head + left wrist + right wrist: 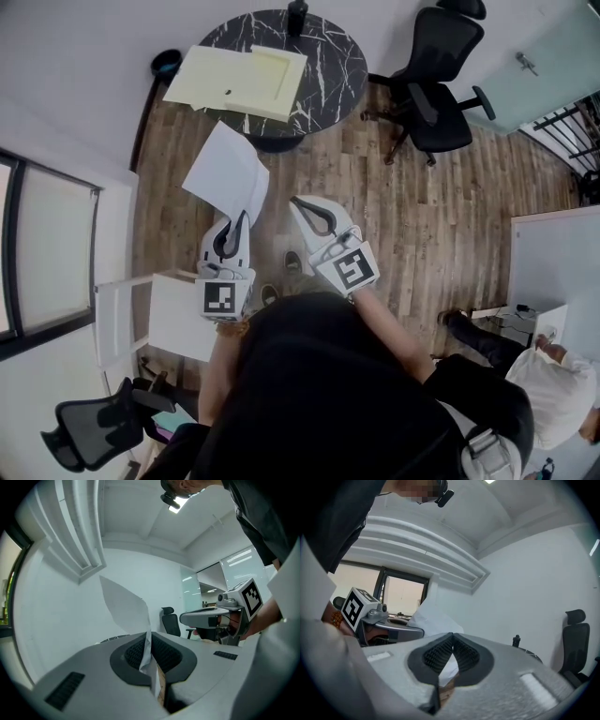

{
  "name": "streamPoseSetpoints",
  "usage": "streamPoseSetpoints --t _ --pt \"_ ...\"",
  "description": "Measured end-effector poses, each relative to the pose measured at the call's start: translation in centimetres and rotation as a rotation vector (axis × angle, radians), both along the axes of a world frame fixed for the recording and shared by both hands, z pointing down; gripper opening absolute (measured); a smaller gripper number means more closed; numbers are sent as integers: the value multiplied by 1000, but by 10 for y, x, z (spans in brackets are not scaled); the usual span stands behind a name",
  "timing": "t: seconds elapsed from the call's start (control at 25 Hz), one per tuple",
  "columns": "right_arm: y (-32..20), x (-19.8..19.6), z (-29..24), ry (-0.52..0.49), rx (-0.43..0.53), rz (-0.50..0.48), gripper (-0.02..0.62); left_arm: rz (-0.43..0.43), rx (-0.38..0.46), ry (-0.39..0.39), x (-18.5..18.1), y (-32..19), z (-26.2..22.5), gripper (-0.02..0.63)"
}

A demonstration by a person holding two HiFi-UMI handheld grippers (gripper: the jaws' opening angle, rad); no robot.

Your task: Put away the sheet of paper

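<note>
Your left gripper (pixel 243 217) has its jaws closed on the sheet of paper (pixel 225 170). In the left gripper view the sheet (pixel 124 603) runs edge-on down between the two dark pads (pixel 134 651), which pinch its lower edge. The rest of it rises free above the gripper (pixel 149 642). From the head view the paper hangs in the air over the wooden floor (pixel 441 206), on your side of the round dark table (pixel 334 58). Its far corner is close to the table's near edge but not resting on it.

Your right gripper (pixel 299 202) is just beside the left one, and its jaws are closed tip to tip with nothing between them (pixel 451 636). The white showing below those tips is the paper (pixel 433 618) beyond.

A pale yellow folder (pixel 240 81) lies across the table's left side, overhanging the left edge, and a dark bottle (pixel 297 15) stands at the far edge
</note>
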State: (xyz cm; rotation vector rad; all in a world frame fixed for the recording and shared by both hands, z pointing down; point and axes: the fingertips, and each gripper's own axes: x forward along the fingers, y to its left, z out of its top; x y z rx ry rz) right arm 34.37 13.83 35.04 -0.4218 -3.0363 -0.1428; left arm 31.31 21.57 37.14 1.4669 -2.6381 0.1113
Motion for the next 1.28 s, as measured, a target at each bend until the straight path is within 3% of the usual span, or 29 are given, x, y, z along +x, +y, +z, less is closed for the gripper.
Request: streamPoseSetpoints --t 0.48,0.76,0.96,1.28 --pt "-75 -50 18 29 -42 -28 -2 -71 -49 10 -50 -51 5 8" --pt "-92 -80 40 71 -36 -31 -2 -55 -71 40 -66 -63 25 8" --pt "-87 -117 45 94 -20 -6 -2 -33 -57 64 -110 -62 31 8" --pt "-76 -182 32 87 7 59 -2 55 -47 38 -183 -56 24 8"
